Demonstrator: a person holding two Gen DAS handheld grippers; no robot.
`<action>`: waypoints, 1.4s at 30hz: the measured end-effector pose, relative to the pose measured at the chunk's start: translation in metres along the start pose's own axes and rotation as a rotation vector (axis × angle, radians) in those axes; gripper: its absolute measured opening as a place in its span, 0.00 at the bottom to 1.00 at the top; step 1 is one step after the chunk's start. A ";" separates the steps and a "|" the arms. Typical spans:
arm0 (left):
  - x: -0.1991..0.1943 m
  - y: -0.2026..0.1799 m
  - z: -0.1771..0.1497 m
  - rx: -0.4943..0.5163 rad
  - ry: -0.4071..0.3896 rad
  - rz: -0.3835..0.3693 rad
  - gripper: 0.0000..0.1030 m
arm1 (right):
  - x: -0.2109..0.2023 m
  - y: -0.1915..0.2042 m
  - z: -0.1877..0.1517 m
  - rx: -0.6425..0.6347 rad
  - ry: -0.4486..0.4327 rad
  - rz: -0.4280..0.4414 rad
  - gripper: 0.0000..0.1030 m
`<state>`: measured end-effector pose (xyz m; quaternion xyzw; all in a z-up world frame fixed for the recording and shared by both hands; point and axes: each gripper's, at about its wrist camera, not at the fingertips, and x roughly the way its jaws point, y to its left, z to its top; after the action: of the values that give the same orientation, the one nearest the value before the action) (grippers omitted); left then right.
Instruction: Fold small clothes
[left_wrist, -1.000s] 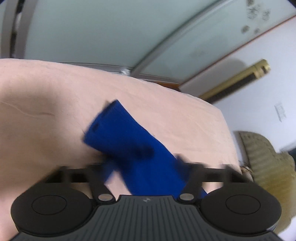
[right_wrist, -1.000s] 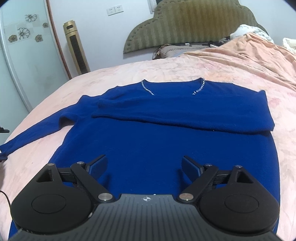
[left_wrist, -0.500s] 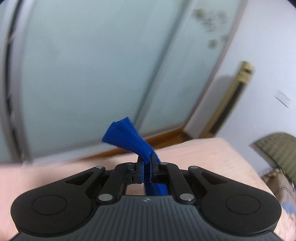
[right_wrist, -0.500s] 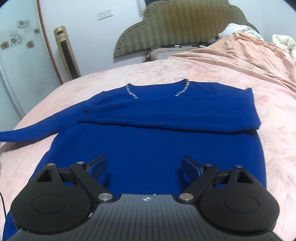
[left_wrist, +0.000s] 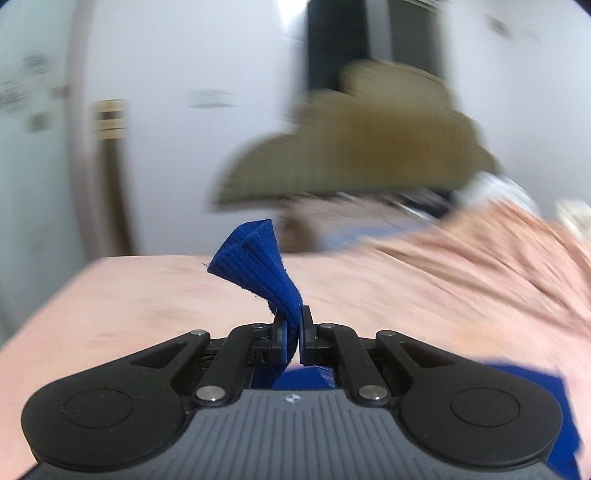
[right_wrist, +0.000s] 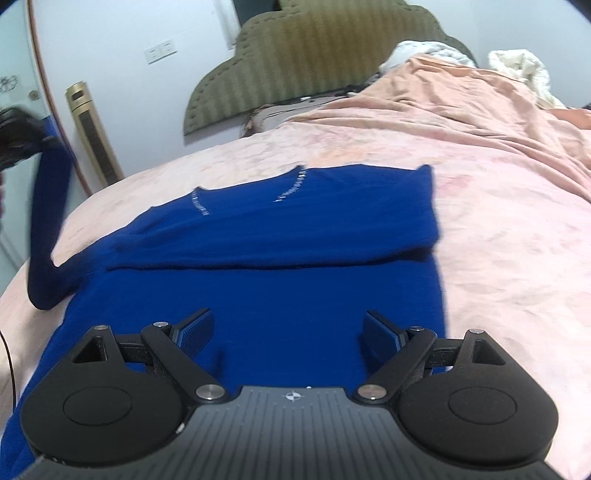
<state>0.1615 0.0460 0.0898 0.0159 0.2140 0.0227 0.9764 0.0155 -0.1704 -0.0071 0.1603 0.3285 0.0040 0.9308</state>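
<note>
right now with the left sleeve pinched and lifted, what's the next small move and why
Probably carry the sleeve cuff, clamped in the left hand-held gripper, across the blue sweater chest. The other sleeve already lies folded there, and the right hand-held gripper hovers open over the body.

Your sweater (right_wrist: 280, 266) is a deep royal blue all over, with two short lines of small silvery-white dots running down either side of the neckline in the middle of the right wrist view. The cuff (left_wrist: 258, 266) pinched in your left tongs (left_wrist: 293, 339) is the same blue, ribbed in fine parallel lines. Both tongs are matte black with a grey ridged body; your right tongs (right_wrist: 288, 332) carry blue, finely textured pads (right_wrist: 195, 328). The bedsheet (right_wrist: 498, 258) is pale pink with faint blotchy mottling, and the blanket (right_wrist: 480, 96) at upper right is peach-orange. The headboard (right_wrist: 314, 48) is olive green with vertical stripes.
</note>
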 end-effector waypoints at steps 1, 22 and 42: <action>0.006 -0.024 -0.006 0.038 0.025 -0.056 0.05 | -0.002 -0.004 -0.001 0.005 -0.002 -0.010 0.87; 0.021 0.006 -0.053 0.000 0.220 -0.197 0.83 | 0.034 -0.074 0.063 0.175 -0.070 0.109 0.85; 0.026 0.071 -0.072 -0.030 0.295 -0.028 0.83 | 0.125 -0.053 0.109 0.143 0.024 0.021 0.04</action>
<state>0.1526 0.1200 0.0163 -0.0054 0.3549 0.0144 0.9348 0.1750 -0.2386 -0.0191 0.2295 0.3376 -0.0079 0.9128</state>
